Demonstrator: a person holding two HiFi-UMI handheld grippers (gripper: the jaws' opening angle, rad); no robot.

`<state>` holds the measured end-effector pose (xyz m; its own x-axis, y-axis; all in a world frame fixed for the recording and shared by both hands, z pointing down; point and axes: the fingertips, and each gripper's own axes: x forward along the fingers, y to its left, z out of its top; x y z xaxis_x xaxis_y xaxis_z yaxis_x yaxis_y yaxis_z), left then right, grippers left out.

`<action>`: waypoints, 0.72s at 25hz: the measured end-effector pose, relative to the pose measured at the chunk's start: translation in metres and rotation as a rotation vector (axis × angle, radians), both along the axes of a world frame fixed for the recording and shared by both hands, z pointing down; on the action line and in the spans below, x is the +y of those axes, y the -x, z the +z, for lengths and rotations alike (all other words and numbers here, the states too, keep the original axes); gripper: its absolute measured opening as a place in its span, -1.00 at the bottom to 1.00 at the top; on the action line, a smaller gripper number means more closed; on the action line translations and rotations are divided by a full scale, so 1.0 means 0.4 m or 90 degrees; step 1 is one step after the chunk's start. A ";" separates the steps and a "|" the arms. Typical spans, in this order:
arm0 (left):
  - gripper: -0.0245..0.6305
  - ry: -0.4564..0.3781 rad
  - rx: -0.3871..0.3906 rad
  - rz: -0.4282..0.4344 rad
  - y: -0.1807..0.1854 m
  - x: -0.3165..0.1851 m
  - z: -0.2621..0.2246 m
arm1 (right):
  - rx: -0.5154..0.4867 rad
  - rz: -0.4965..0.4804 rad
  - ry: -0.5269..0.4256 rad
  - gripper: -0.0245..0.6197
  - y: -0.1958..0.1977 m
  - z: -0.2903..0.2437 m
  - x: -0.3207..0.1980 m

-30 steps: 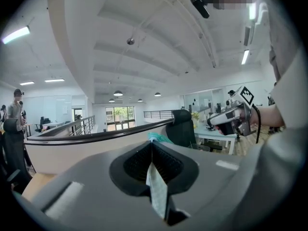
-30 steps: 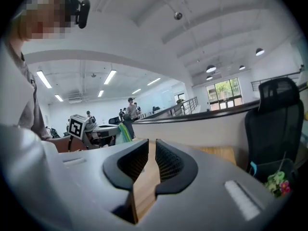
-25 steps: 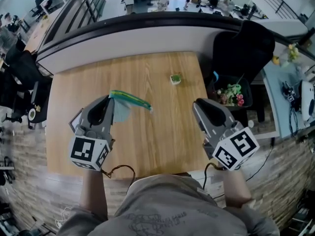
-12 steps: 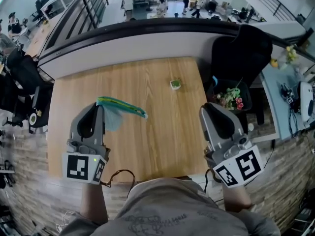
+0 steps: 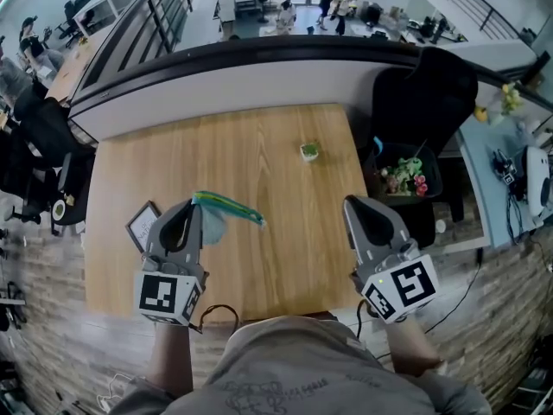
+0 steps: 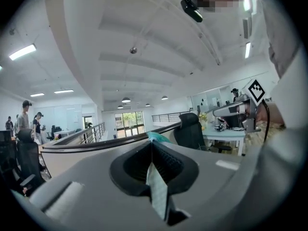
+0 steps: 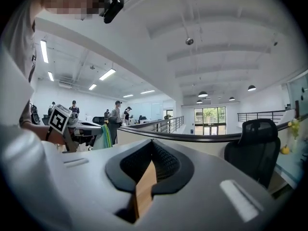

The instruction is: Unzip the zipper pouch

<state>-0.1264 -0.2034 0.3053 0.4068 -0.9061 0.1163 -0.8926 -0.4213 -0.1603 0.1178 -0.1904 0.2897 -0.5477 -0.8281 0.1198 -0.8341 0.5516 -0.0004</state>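
Looks like the setup stage of the unzip. The left gripper [image 5: 193, 204] is clamped tight on one end of the zipper pouch [image 5: 226, 207], and its own view shows pale teal fabric pinched between the closed jaws. The pouch hangs in the air over the wooden table [image 5: 276, 145], with its green zipper edge running from those jaws toward the middle of the table.

The right gripper [image 5: 351, 203] has just been closing and is now fully together with nothing in it — only table wood shows through the slit. It sits well apart from the pouch, off to the right.

My guess at the next move: the right gripper has to reopen, come across to the free end of the zipper edge and catch the pull tab. I can't make out the tab in any view.
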 end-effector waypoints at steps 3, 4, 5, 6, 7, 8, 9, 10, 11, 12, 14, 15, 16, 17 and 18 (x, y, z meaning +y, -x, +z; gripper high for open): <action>-0.91 0.021 -0.003 0.000 -0.005 0.008 0.034 | 0.005 -0.008 0.029 -0.90 0.012 0.042 0.006; -0.91 0.025 -0.006 0.000 -0.007 0.011 0.042 | 0.005 -0.009 0.035 -0.90 0.015 0.050 0.009; -0.91 0.028 -0.007 0.000 -0.009 0.013 0.047 | 0.002 -0.010 0.038 -0.90 0.017 0.054 0.012; -0.91 0.030 -0.006 0.001 -0.011 0.015 0.050 | 0.000 -0.011 0.039 -0.90 0.018 0.056 0.014; -0.91 0.030 -0.006 0.002 -0.013 0.016 0.051 | -0.002 -0.012 0.039 -0.90 0.018 0.056 0.015; -0.91 0.030 -0.006 0.003 -0.015 0.016 0.051 | -0.003 -0.013 0.038 -0.90 0.018 0.057 0.016; -0.91 0.028 -0.006 0.003 -0.017 0.016 0.050 | -0.003 -0.014 0.039 -0.90 0.017 0.057 0.017; -0.91 0.027 -0.007 0.004 -0.018 0.016 0.047 | -0.003 -0.014 0.039 -0.90 0.015 0.057 0.018; -0.91 0.026 -0.006 0.004 -0.018 0.015 0.045 | -0.004 -0.013 0.040 -0.90 0.013 0.057 0.018; -0.90 0.025 -0.006 0.004 -0.018 0.015 0.042 | -0.004 -0.013 0.041 -0.90 0.011 0.056 0.017; -0.90 0.023 -0.005 0.003 -0.016 0.014 0.039 | -0.004 -0.014 0.040 -0.90 0.011 0.055 0.017; -0.91 0.023 -0.006 0.003 -0.014 0.015 0.039 | -0.004 -0.014 0.038 -0.90 0.012 0.055 0.016; -0.90 0.023 -0.006 0.002 -0.012 0.015 0.040 | -0.004 -0.015 0.037 -0.90 0.013 0.054 0.017; -0.90 0.023 -0.006 0.000 -0.011 0.016 0.040 | -0.002 -0.016 0.034 -0.90 0.015 0.053 0.017; -0.90 0.022 -0.005 -0.002 -0.009 0.016 0.040 | 0.002 -0.016 0.031 -0.90 0.016 0.051 0.018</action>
<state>-0.1226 -0.1970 0.3212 0.4035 -0.9025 0.1505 -0.8926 -0.4244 -0.1524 0.1115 -0.1833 0.3103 -0.5681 -0.8069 0.1616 -0.8198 0.5721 -0.0251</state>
